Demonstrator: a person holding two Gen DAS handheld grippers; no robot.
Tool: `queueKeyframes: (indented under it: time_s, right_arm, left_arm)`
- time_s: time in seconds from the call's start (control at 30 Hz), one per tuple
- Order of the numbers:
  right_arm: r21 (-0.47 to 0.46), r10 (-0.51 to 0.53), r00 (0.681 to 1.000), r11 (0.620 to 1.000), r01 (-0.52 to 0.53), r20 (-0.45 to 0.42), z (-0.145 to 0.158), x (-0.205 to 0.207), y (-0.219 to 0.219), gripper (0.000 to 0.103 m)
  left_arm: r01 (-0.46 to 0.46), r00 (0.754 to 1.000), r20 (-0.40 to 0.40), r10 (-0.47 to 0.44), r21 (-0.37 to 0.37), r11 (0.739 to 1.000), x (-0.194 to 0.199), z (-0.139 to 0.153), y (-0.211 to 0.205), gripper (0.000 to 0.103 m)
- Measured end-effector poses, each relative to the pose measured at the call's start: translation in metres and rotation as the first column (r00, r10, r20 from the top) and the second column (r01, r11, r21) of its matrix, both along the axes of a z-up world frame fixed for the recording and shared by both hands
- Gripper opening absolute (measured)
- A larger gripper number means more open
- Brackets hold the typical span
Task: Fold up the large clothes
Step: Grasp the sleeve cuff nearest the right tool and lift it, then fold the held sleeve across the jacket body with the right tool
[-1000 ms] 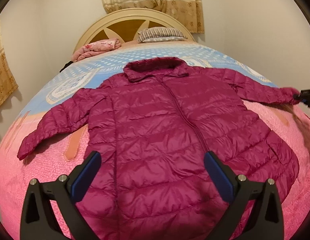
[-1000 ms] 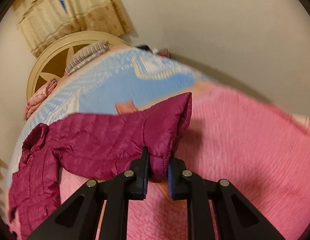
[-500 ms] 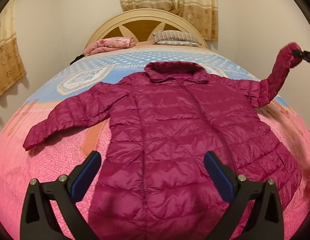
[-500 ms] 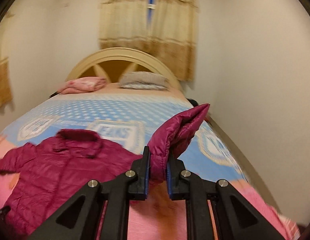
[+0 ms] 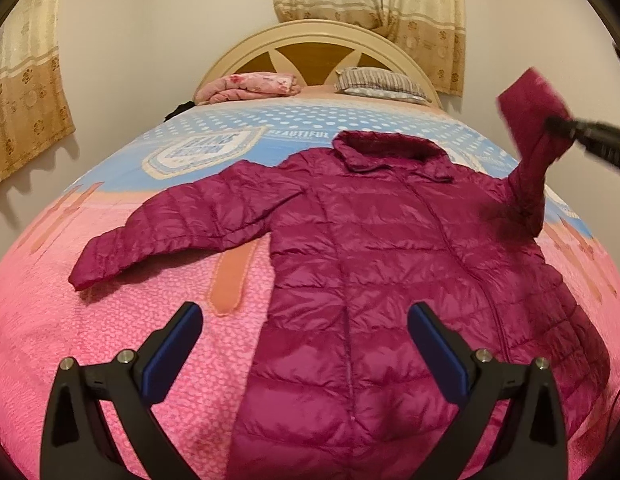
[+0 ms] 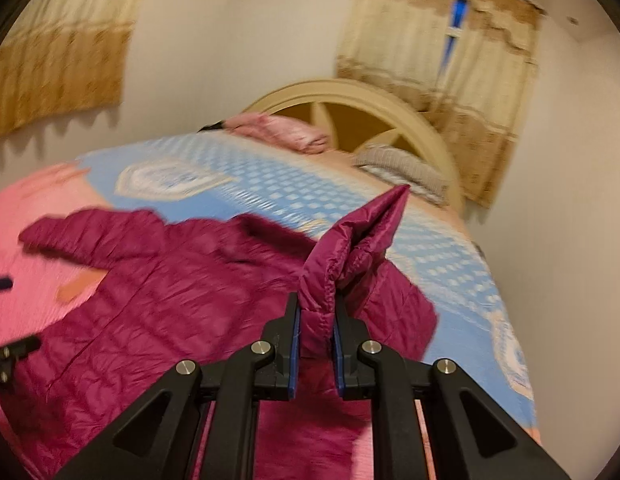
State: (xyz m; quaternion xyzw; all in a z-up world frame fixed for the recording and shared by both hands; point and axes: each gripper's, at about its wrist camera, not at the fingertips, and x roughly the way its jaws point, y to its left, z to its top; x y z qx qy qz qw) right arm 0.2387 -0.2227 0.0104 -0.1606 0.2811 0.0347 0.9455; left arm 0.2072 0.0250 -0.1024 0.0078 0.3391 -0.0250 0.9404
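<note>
A magenta quilted jacket (image 5: 390, 264) lies front up on the bed, collar toward the headboard; it also shows in the right wrist view (image 6: 157, 304). Its left sleeve (image 5: 169, 236) lies spread out flat. My right gripper (image 6: 316, 340) is shut on the cuff of the right sleeve (image 6: 350, 248) and holds it lifted above the jacket's right shoulder; the raised sleeve (image 5: 530, 136) and gripper (image 5: 562, 128) show at the right of the left wrist view. My left gripper (image 5: 305, 344) is open and empty, above the jacket's lower hem.
The bed has a pink and blue cover (image 5: 109, 320). A folded pink blanket (image 5: 249, 86) and a striped pillow (image 5: 378, 84) lie by the cream headboard (image 5: 310, 40). A wall runs close along the bed's right side (image 6: 570, 200).
My right gripper has lifted the right sleeve off the bed and swung it inward over the jacket. My left gripper stayed open and shifted left.
</note>
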Motion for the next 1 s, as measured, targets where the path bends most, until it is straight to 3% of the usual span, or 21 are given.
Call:
queueKeyframes:
  time_s: [0.4,0.73,0.8,0.87,1.0]
  right_arm:
    - [0.086,0.096,0.981,0.993,-0.082,-0.17,-0.096,0.028,0.059,0.013]
    - [0.177,0.124,0.963,0.981,-0.082,-0.241,-0.124,0.035,0.062,0.015]
    - [0.213,0.162,0.956,0.971,-0.11,-0.246,-0.127,0.033,0.065,0.031]
    - [0.28,0.206,0.944,0.951,-0.131,-0.257,-0.129,0.029,0.065,0.073]
    - [0.348,0.229,0.935,0.929,-0.127,-0.272,-0.126,0.02,0.059,0.077]
  left_arm:
    - [-0.044,0.999,-0.019,0.044,0.022,0.999,0.012,-0.005,0.018,0.103]
    - [-0.042,0.999,0.001,0.042,0.048,0.998,0.033,0.008,0.007,0.103]
    - [-0.042,0.999,0.014,0.042,0.051,0.998,0.037,0.014,0.005,0.103]
    - [-0.04,0.999,0.03,0.039,0.059,0.997,0.04,0.021,0.001,0.103]
    - [-0.042,0.997,0.067,0.037,0.074,0.996,0.049,0.034,-0.009,0.103]
